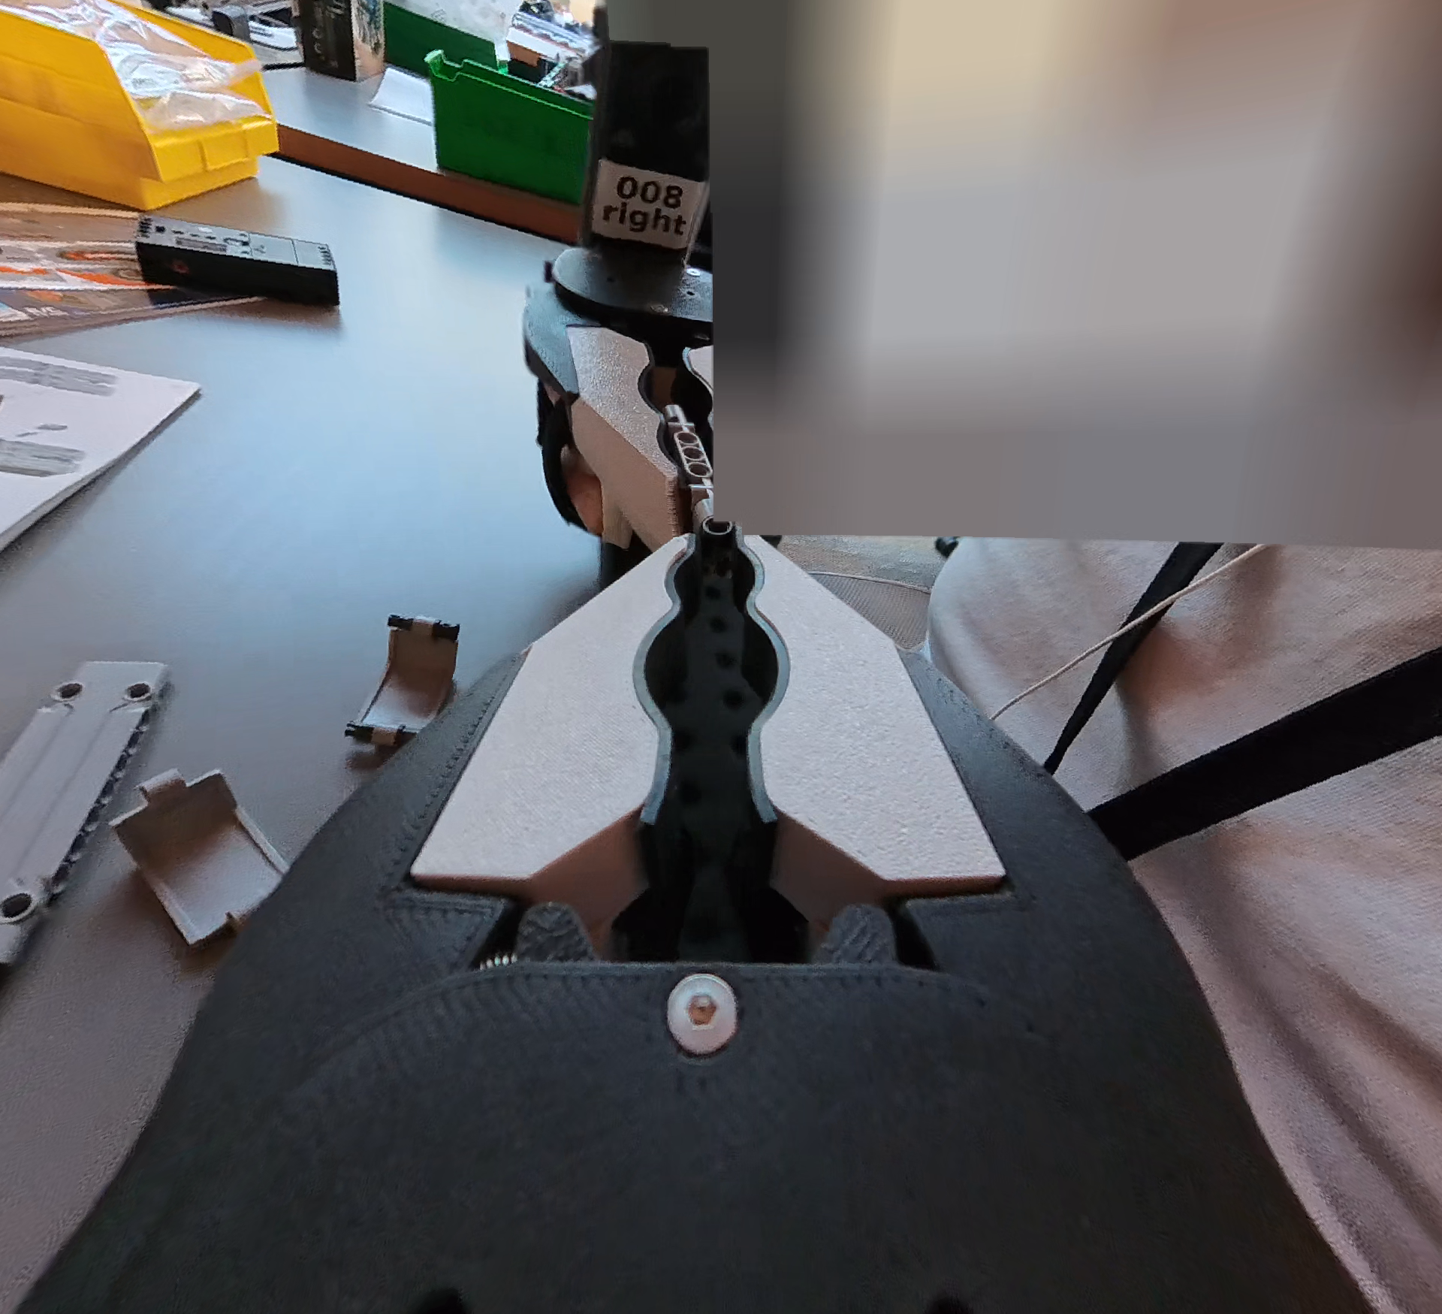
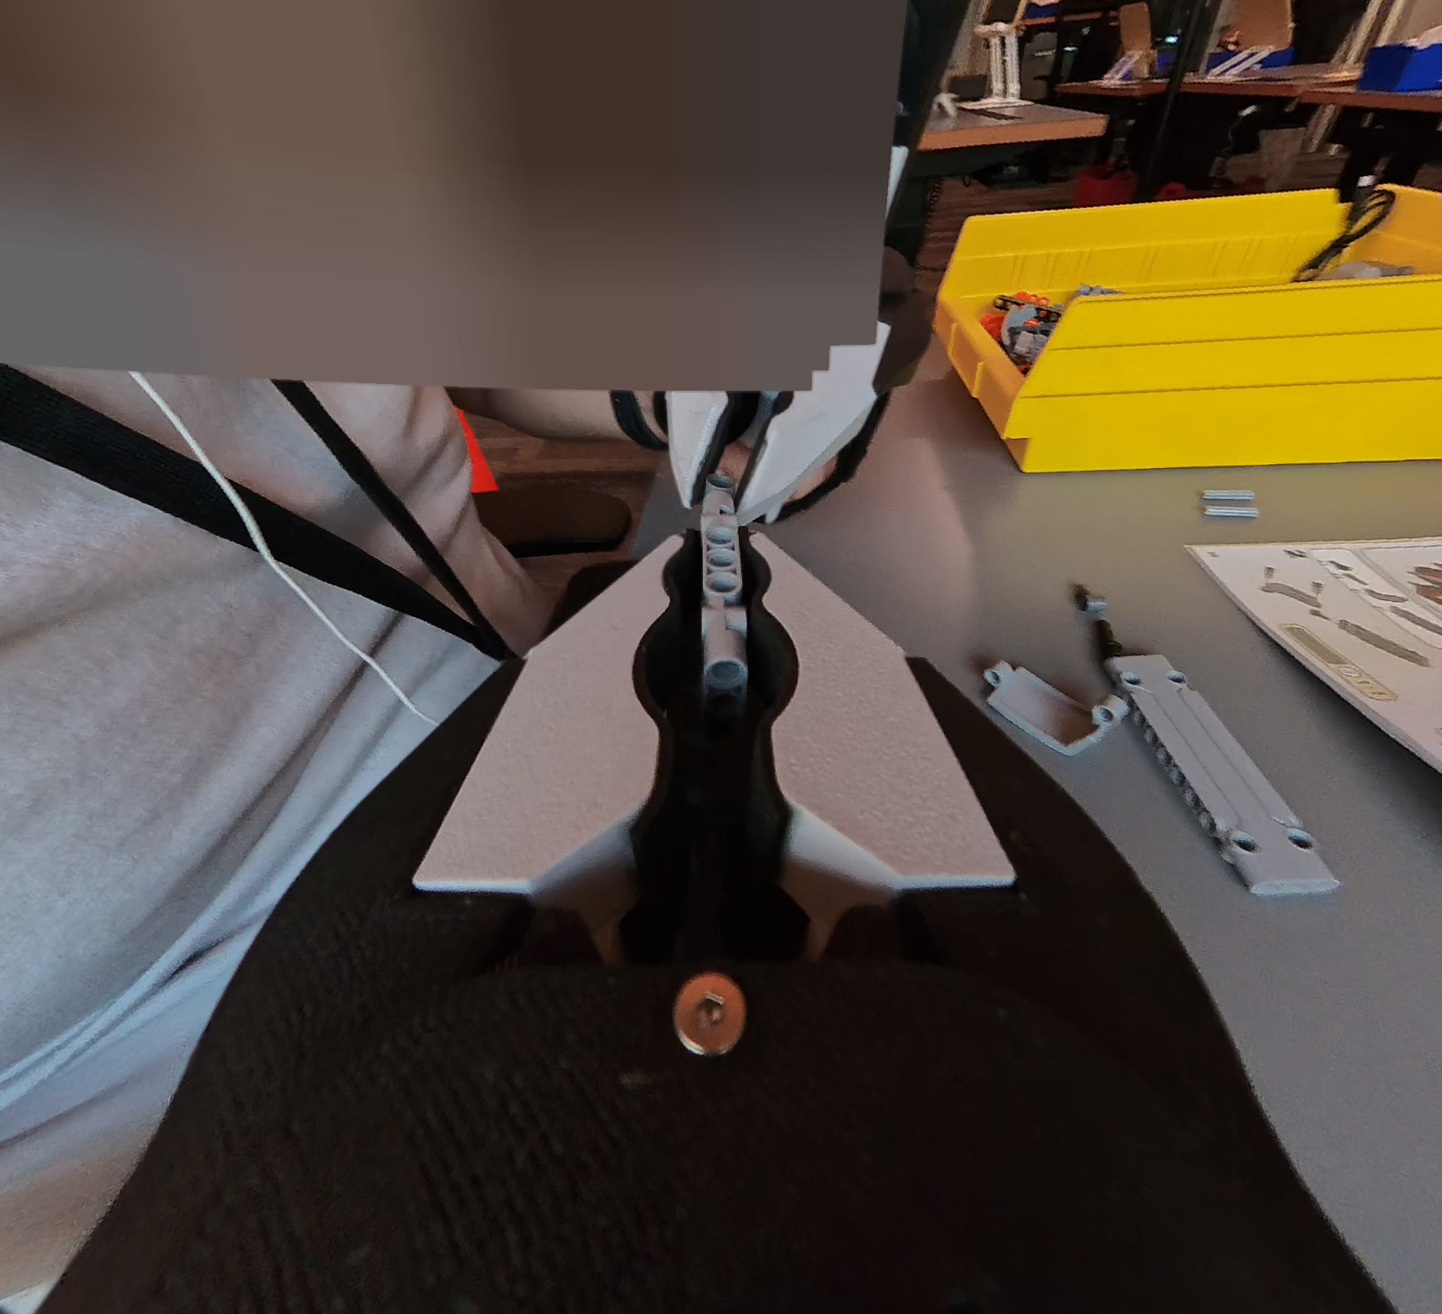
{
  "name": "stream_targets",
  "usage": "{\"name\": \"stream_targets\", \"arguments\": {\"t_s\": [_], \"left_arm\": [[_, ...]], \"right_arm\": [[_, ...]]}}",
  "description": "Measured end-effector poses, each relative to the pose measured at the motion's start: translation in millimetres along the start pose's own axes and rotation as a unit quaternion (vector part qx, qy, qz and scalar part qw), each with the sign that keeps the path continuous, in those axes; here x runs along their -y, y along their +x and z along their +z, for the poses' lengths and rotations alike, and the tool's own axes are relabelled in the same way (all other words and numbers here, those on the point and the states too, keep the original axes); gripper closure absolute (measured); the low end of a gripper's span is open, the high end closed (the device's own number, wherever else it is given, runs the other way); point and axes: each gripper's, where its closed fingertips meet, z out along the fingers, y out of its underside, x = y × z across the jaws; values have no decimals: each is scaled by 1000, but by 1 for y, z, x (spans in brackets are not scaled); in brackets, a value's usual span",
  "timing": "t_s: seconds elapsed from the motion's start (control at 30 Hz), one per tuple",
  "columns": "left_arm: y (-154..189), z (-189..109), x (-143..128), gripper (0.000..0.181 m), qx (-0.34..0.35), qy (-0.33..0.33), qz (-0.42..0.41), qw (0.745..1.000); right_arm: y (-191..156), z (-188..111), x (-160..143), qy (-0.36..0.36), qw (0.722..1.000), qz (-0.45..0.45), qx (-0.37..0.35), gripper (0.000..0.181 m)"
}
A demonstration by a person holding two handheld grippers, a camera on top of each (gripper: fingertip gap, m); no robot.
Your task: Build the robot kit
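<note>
My left gripper [image 1: 716, 541] is shut on a black beam with holes [image 1: 722, 660] that lies along the gap between its fingers. My right gripper [image 2: 719, 535] is shut on a grey beam with holes [image 2: 719, 597]. The two grippers face each other, tip to tip, above the front edge of the grey table [image 1: 374, 465]. In the left wrist view the right gripper [image 1: 697, 488] shows just beyond, with the grey beam [image 1: 690, 449] sticking out toward my left tips. In the right wrist view the left gripper [image 2: 722, 504] shows past the grey beam's far end. Whether the beams are joined is hidden.
Loose grey parts lie on the table: a long panel [image 2: 1217, 769], a curved piece [image 2: 1045, 707], two short rods [image 2: 1229, 504], and a small curved panel [image 1: 410, 683]. Yellow bins [image 2: 1209, 371] [image 1: 133, 106], a green bin [image 1: 507, 121], a black box [image 1: 234, 262] and instruction sheets [image 2: 1342, 621] stand around. A person's torso [image 1: 1248, 886] is close. Only a small space, under 4 cm, lies between the two pairs of fingers. From either gripper's tips it is about 15 cm to the curved piece [image 2: 1045, 707]. The left camera catches it too, in the left wrist view [image 1: 204, 871].
</note>
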Motion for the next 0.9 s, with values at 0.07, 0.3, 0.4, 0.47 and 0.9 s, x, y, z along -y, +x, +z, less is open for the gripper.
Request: {"name": "stream_targets", "arguments": {"t_s": [0.07,0.3,0.4,0.47,0.9], "left_arm": [[-5,0,-2,175,24,-1,11,1000],[-12,1,-6,174,96,-12,83,992],[-12,0,-10,175,109,-46,120,986],[-10,1,-7,176,113,-50,133,983],[12,4,0,175,46,-47,108,992]], "right_arm": [[5,0,-3,-12,999,-18,-25,175],[10,3,-9,-37,997,-49,-54,174],[10,5,-11,-44,995,-62,-63,174],[9,5,-6,-32,993,-82,-72,173],[-16,3,4,4,999,-44,10,175]]}}
